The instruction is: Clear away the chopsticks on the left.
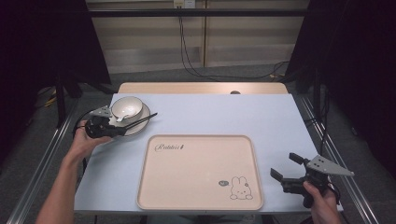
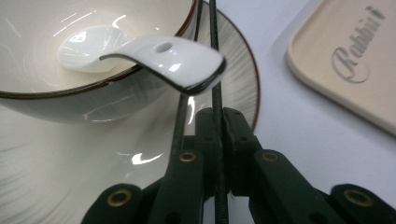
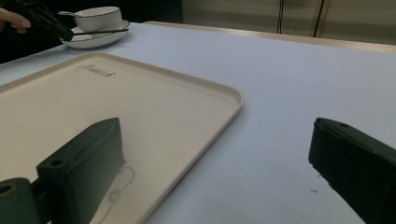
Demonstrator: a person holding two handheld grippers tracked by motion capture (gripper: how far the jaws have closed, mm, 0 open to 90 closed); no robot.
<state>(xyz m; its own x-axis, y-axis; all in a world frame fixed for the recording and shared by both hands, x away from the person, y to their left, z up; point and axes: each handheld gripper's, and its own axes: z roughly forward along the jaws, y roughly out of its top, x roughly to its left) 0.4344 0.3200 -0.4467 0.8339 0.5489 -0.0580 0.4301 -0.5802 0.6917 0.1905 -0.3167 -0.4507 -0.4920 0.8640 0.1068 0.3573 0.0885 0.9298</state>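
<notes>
Our right gripper (image 1: 283,169) waits wide apart beside the tray (image 1: 200,203); our left gripper (image 2: 217,122) clamps the chopsticks (image 2: 215,93) just below the spoon (image 2: 163,58), bowl (image 2: 65,91) beyond; we should lift them level, clear of the spoon handle.

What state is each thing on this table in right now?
Left hand-held gripper: shut on black chopsticks.
Right hand-held gripper: open, holding nothing.
White ceramic bowl: upright on striped plate.
White ceramic spoon: resting in bowl.
Beige rabbit-print tray: flat, nothing on it.
</notes>
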